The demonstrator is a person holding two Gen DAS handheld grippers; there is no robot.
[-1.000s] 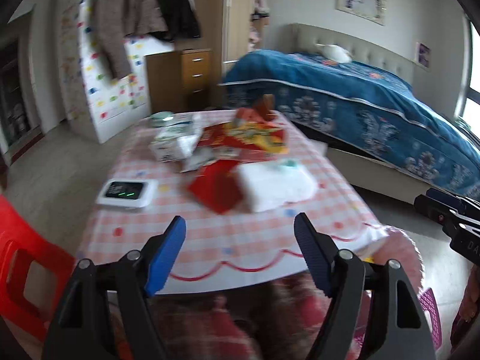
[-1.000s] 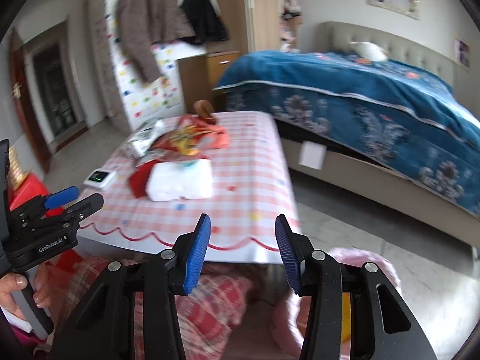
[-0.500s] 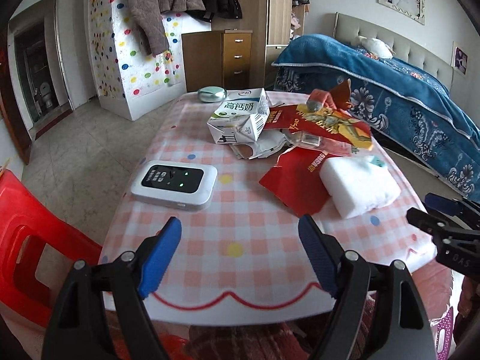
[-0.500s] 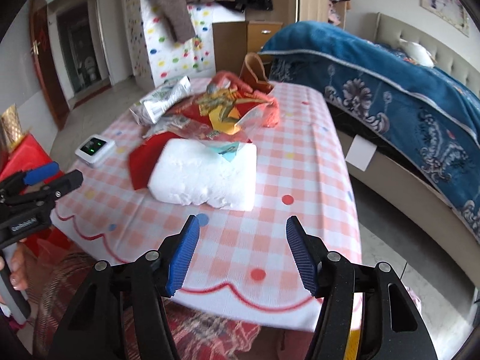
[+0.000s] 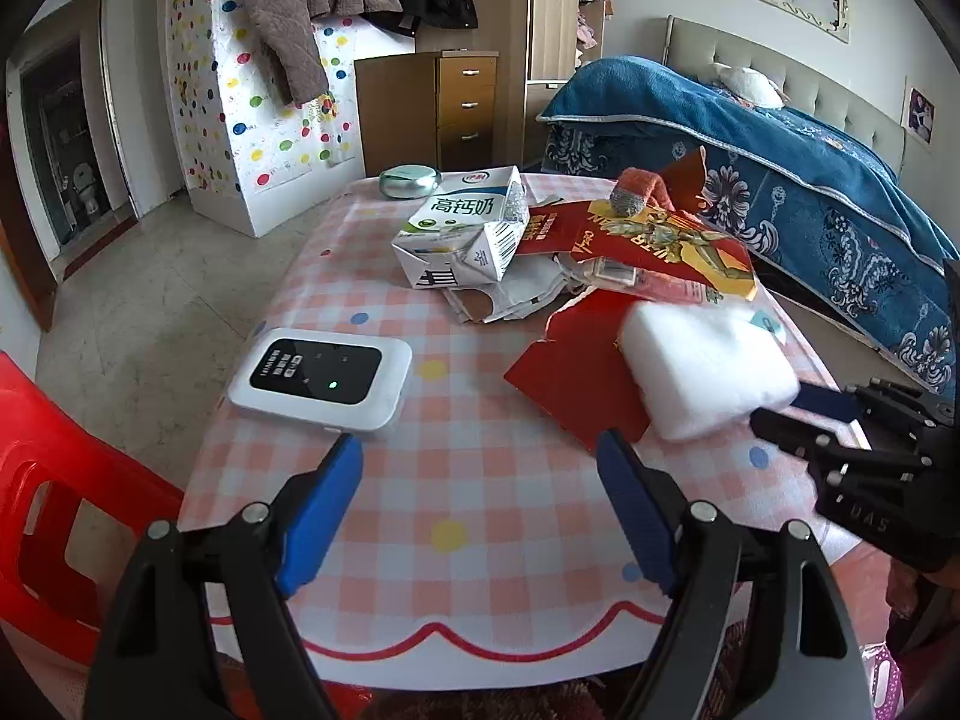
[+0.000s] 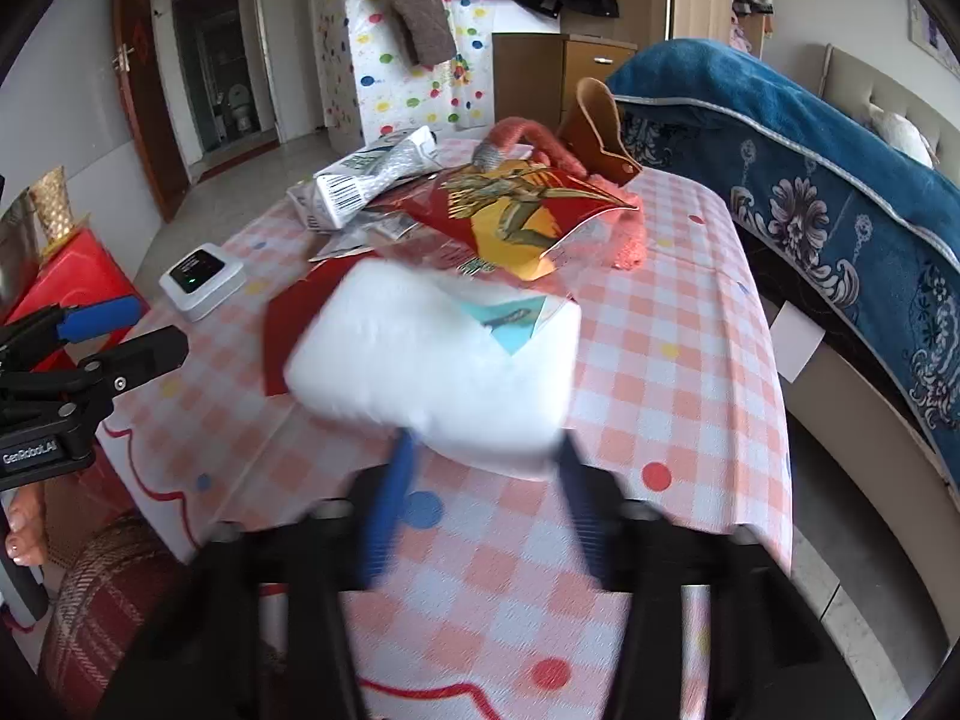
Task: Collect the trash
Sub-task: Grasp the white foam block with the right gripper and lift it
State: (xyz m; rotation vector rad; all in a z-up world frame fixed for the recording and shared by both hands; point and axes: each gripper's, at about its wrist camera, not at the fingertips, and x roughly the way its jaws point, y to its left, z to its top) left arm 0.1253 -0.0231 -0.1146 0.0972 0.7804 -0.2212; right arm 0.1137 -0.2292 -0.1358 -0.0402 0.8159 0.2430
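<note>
Trash lies on a pink checked table [image 5: 480, 480]: a crushed milk carton [image 5: 462, 234], a red and yellow snack wrapper [image 5: 666, 240], red torn paper [image 5: 570, 372] and a white tissue pack [image 5: 702, 372]. My left gripper [image 5: 480, 504] is open and empty over the near table edge. My right gripper [image 6: 486, 468] is open, its blue fingertips at the near edge of the tissue pack [image 6: 432, 372], one on each side. It also shows in the left wrist view [image 5: 804, 414], touching the pack's right corner.
A white pocket router [image 5: 321, 381] lies at the table's left. A teal round case [image 5: 411, 180] sits at the far edge. A red chair [image 5: 48, 480] stands left, a blue bed [image 5: 780, 168] right. An orange knit item [image 6: 624, 228] and a brown pouch [image 6: 600, 126] lie behind the wrapper.
Both grippers have moved forward over the table. The right gripper has come up to the tissue pack and its fingers now flank the near edge.
</note>
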